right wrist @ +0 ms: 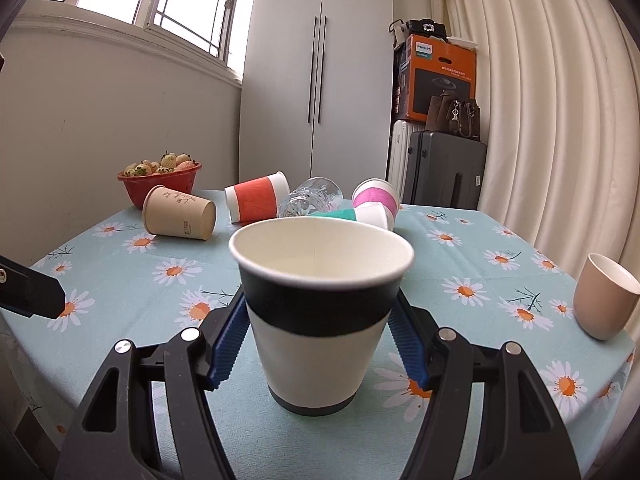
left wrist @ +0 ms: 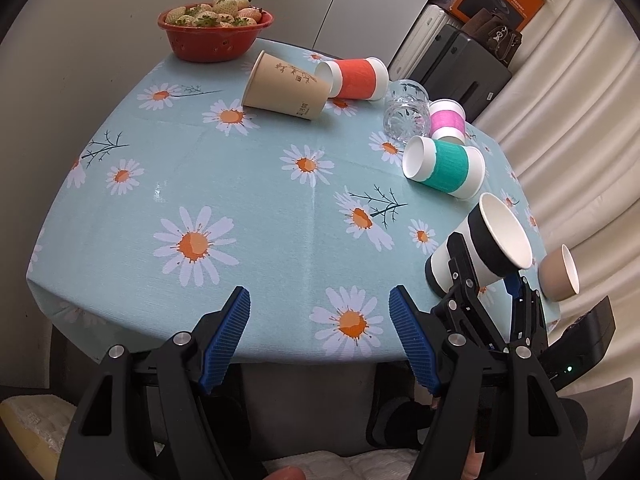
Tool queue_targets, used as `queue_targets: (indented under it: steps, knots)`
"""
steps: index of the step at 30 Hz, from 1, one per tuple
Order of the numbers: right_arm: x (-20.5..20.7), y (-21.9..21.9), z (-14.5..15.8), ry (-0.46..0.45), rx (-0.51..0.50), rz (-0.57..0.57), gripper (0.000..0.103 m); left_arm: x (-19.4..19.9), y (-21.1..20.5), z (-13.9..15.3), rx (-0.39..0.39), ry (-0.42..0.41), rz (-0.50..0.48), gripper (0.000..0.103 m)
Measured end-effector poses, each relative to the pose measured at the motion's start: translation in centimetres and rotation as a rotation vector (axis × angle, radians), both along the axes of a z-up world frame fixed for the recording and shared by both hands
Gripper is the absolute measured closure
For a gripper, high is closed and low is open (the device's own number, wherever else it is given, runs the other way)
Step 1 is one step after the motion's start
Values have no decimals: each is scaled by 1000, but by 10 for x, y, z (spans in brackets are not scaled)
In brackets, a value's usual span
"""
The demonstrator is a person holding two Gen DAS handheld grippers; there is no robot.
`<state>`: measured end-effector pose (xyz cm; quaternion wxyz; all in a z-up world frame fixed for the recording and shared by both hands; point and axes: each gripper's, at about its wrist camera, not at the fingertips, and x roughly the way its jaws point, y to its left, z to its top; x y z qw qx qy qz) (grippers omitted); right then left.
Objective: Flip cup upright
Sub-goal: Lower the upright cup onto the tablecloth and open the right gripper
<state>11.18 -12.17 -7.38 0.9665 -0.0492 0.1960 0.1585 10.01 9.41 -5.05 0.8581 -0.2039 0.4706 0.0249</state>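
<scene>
A white paper cup with a black band (right wrist: 320, 320) stands upright on the daisy tablecloth (right wrist: 460, 248), mouth up. My right gripper (right wrist: 318, 340) is shut on it, blue pads against both sides. In the left wrist view the same cup (left wrist: 486, 246) and the right gripper (left wrist: 486, 276) show at the right edge of the table. My left gripper (left wrist: 320, 340) is open and empty above the table's near edge.
Lying on their sides at the back: a kraft cup (left wrist: 284, 86), an orange-banded cup (left wrist: 354, 78), a glass (left wrist: 406, 112), a pink-banded cup (left wrist: 448, 120) and a teal-banded cup (left wrist: 444, 168). A beige cup (right wrist: 606, 298) stands upright at right. A red strawberry bowl (left wrist: 214, 36) sits far left.
</scene>
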Motion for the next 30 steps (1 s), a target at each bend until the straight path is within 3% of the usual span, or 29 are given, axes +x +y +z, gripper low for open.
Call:
queue_targets:
  steps: [3,18,30]
  knots:
    - [-2,0,1,3,6,5,27,0,1,0,-4,-1,1,33]
    - [-19,-16,21,7,-4,12,19,-7,6,5,18,-22,37,33]
    - [-66,-57,74,-17,39,12,12,-18,-11,15,127,-75,-5,33]
